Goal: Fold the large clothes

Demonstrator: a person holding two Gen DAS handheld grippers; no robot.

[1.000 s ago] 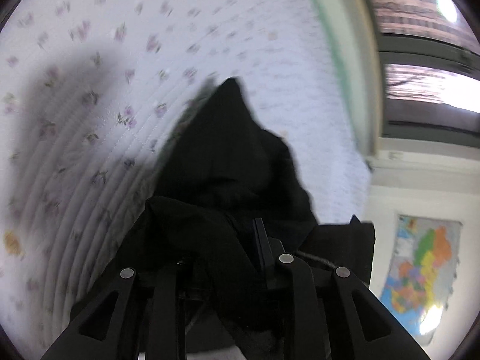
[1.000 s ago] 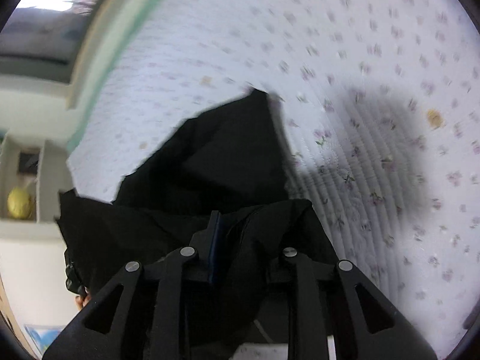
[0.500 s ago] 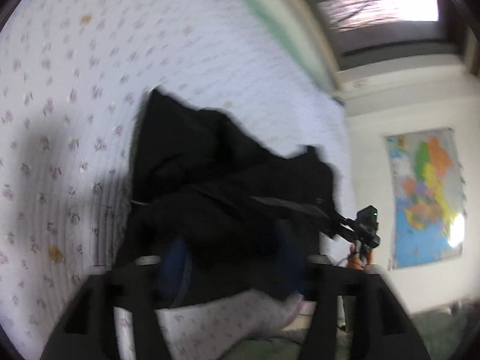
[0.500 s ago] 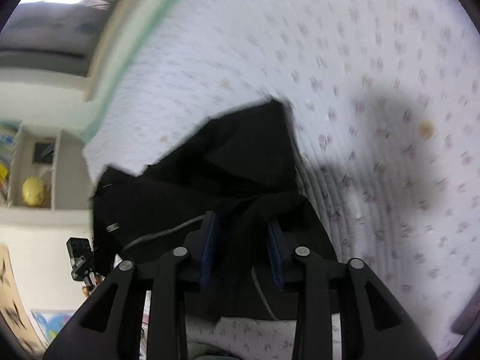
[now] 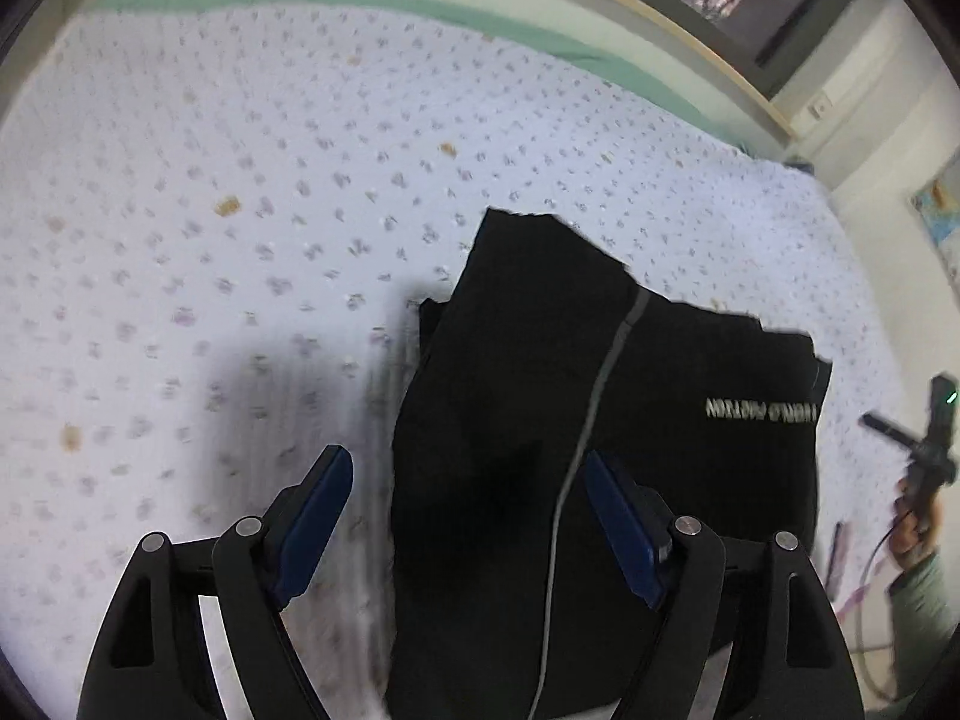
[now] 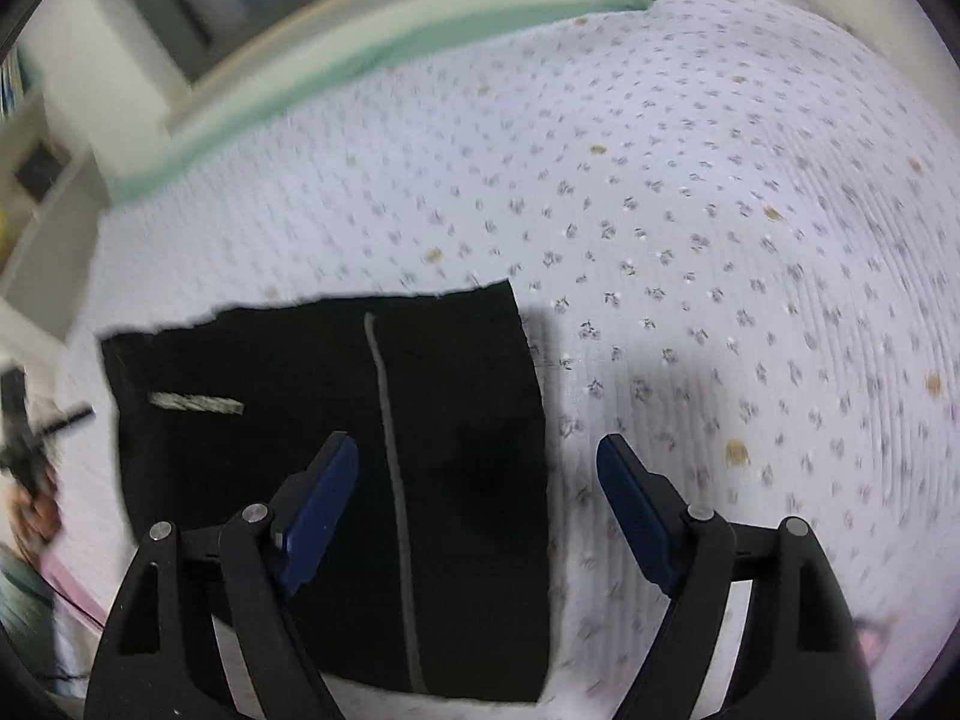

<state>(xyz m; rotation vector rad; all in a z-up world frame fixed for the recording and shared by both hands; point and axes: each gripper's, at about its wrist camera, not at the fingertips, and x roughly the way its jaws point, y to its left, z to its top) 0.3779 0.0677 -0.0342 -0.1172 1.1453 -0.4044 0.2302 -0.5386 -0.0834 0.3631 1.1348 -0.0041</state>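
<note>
Both the left gripper [image 5: 462, 504] and the right gripper [image 6: 477, 495] are now hanging with jaws apart, having let go of the black garment [image 5: 600, 420], which is lying folded flat on the near side of the bedspread [image 5: 270, 210], so this fold looks finished.

We see the black clothes [image 5: 600, 420] lying flat and folded on the bed. A thin gray stripe [image 6: 393, 468] runs down the middle, and small white letters [image 5: 761, 409] sit near one edge.
</note>
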